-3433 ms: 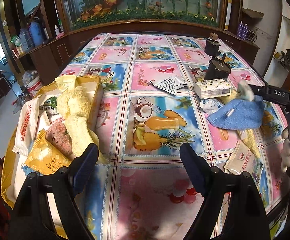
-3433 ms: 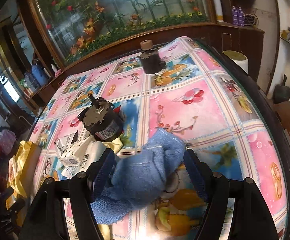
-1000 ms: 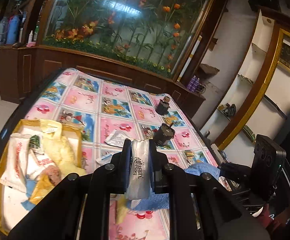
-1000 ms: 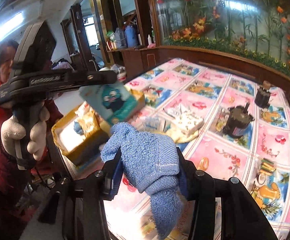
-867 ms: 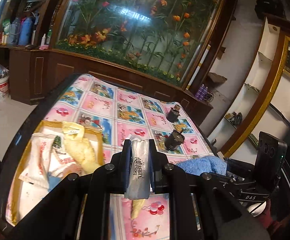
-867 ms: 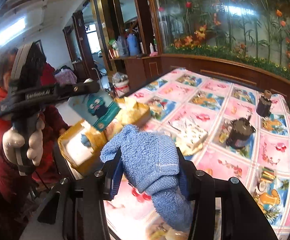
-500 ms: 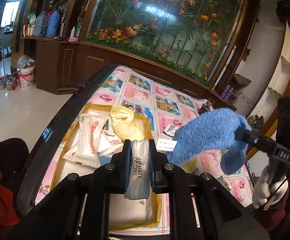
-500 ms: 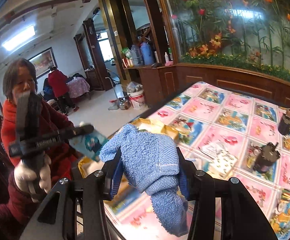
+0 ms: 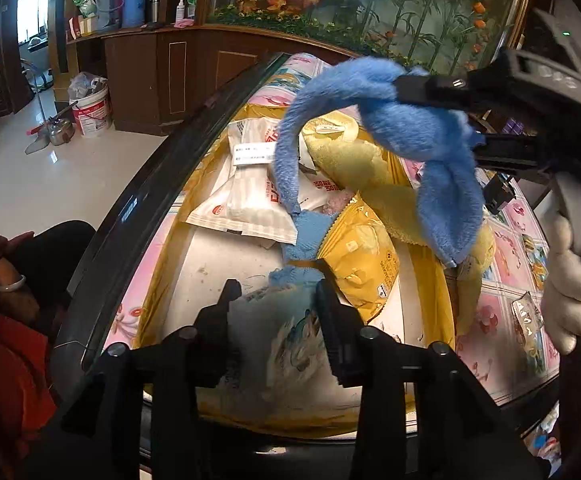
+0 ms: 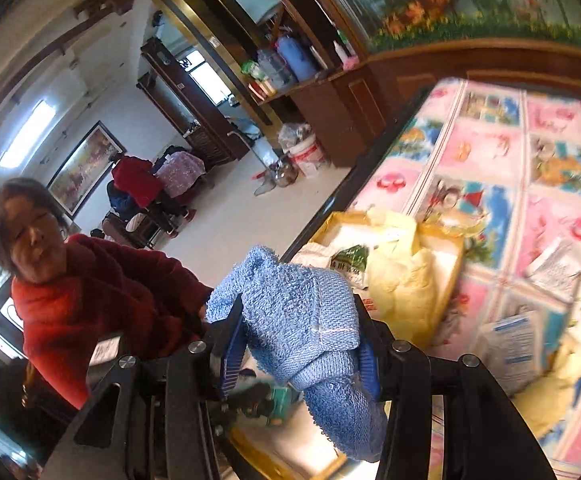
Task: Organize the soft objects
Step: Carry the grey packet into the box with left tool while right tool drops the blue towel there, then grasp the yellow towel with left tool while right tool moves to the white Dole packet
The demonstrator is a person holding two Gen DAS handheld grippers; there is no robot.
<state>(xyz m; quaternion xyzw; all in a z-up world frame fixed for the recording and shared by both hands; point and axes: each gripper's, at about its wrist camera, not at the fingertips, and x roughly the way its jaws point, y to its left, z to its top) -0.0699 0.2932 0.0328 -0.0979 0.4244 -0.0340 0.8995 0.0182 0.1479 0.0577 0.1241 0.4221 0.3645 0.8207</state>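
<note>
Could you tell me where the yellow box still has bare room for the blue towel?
The yellow box has a bare white floor patch along its near-left side, bordered by the white packet, the yellow snack bag and the left hand-held gripper, whose opening jaws flank a tissue pack. The far half is crowded. The blue towel hangs above.

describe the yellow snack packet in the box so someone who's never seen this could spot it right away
Find the yellow box at the table's near edge. Among the things inside, the yellow snack packet lies against a yellow towel, right of the white packets. It is the only glossy, crinkled yellow wrapper there.
</note>
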